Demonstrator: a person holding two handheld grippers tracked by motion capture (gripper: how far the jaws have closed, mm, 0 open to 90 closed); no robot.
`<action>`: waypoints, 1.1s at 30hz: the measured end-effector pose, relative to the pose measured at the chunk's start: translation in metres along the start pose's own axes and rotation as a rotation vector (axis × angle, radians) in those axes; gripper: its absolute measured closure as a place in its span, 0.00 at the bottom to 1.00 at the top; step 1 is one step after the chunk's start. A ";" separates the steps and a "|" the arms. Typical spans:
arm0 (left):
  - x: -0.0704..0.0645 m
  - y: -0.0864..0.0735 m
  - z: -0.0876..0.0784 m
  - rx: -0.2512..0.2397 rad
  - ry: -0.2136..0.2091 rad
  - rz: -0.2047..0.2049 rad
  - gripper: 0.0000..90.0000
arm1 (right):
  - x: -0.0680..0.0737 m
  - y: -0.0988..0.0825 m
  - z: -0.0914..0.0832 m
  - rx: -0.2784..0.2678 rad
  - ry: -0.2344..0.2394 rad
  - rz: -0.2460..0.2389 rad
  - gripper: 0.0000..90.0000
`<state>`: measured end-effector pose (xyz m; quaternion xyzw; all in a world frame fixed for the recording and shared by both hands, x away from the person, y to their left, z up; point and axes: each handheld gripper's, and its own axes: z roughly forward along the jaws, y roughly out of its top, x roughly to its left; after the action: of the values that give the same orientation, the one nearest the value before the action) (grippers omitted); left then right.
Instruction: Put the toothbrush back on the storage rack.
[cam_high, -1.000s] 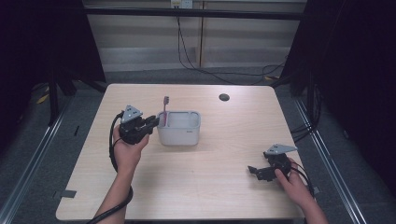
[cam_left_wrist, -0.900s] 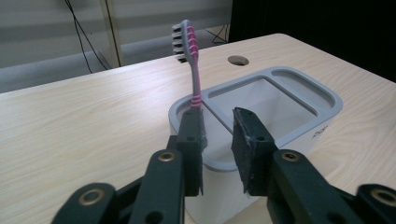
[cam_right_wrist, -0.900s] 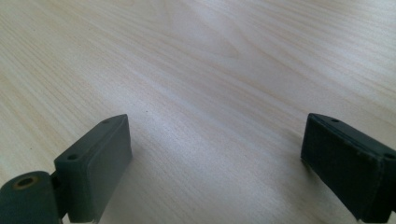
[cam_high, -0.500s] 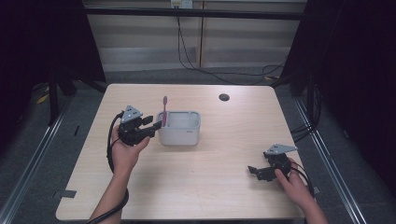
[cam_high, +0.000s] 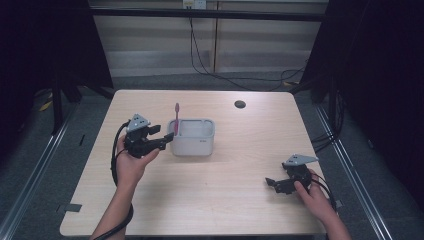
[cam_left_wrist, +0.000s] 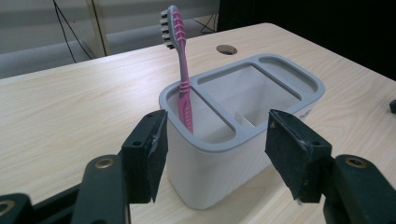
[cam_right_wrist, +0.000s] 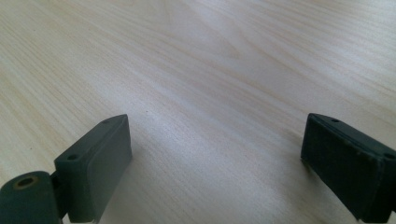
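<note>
one toothbrush (cam_left_wrist: 180, 70) stands in the holder (cam_left_wrist: 243, 140) ahead of the left gripper (cam_left_wrist: 217, 149), whose jaws have just been opening, empty; back straight off without nudging it.

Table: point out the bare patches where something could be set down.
Free: the table between the left gripper and right gripper, and right of the holder toward the hole. Crowded: the holder's left side, with the toothbrush.

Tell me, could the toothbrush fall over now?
Maybe. The pink toothbrush only leans in the end compartment of the grey holder, so it might tip if bumped. The left gripper, its jaws just opened, sits close around that end; pulling back carelessly could knock the holder.
</note>
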<state>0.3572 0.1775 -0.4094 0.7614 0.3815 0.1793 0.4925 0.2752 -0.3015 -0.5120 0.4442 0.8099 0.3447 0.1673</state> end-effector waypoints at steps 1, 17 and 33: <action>0.000 0.000 0.000 0.000 -0.001 -0.004 0.43 | 0.000 0.000 0.000 -0.001 0.000 -0.002 0.09; 0.005 -0.009 -0.007 0.034 -0.032 0.006 0.33 | 0.000 0.000 0.000 -0.001 0.001 -0.002 0.09; 0.012 -0.023 -0.011 0.056 -0.040 0.006 0.29 | 0.000 0.000 0.000 -0.002 0.001 -0.001 0.09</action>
<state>0.3486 0.1989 -0.4258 0.7797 0.3740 0.1546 0.4778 0.2753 -0.3017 -0.5120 0.4433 0.8099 0.3456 0.1674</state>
